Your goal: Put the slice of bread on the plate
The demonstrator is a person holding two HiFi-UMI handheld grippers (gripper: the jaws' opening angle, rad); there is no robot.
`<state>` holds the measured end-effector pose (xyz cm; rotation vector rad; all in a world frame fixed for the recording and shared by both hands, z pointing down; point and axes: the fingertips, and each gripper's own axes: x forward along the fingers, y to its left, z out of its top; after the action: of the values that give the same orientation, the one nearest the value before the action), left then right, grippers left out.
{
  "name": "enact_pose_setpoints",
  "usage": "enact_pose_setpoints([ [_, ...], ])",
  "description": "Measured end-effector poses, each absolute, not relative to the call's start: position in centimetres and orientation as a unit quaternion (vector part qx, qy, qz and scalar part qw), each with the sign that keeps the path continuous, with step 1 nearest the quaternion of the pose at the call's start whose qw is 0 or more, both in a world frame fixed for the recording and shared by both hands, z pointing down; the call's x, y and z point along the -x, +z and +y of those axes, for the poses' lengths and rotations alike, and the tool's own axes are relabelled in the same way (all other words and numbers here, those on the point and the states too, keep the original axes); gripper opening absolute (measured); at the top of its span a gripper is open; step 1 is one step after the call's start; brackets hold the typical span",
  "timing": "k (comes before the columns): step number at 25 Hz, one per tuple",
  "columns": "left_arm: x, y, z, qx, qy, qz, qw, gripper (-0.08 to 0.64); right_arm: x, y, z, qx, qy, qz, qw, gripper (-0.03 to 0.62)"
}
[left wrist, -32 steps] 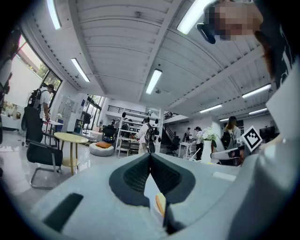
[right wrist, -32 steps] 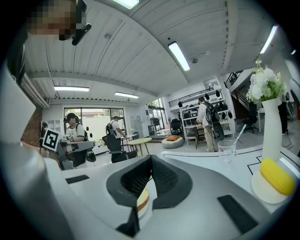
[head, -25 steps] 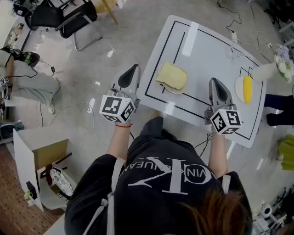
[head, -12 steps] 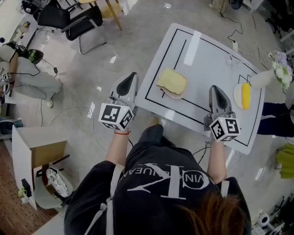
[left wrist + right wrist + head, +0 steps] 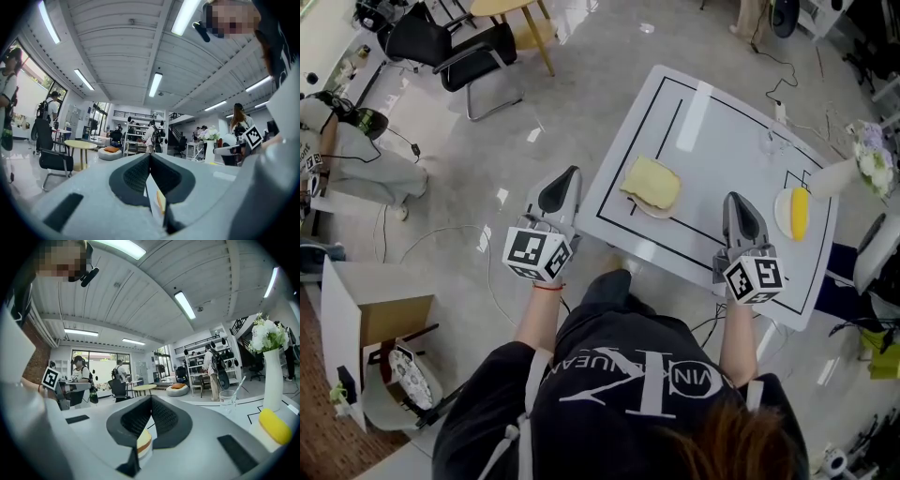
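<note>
A pale yellow slice of bread lies on a small white plate at the middle of the white table. My left gripper is shut and empty, level, just off the table's left edge and left of the bread. My right gripper is shut and empty too, over the table's near edge to the right of the bread. In the left gripper view the closed left gripper shows the bread behind its jaws. In the right gripper view the closed right gripper shows the bread beyond it.
A second plate with a yellow banana-like thing sits at the table's right, by a white vase of flowers and a drinking glass. Chairs and a cardboard box stand on the floor to the left. People stand far off.
The head camera has tilted, so the table and grippers sit lower in the picture. The left gripper has drifted slightly. The bread and the right gripper have not moved.
</note>
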<state>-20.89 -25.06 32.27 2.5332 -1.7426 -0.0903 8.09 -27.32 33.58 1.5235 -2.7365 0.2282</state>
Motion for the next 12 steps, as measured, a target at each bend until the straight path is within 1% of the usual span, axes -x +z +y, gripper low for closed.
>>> enact_pose_setpoints([
  [12, 21.0, 32.66, -25.56, -0.822, -0.029, -0.567, 0.036, 0.005, -8.51, 34.41, -27.65, -0.491, 0.084, -0.867, 0.0, 0.0],
])
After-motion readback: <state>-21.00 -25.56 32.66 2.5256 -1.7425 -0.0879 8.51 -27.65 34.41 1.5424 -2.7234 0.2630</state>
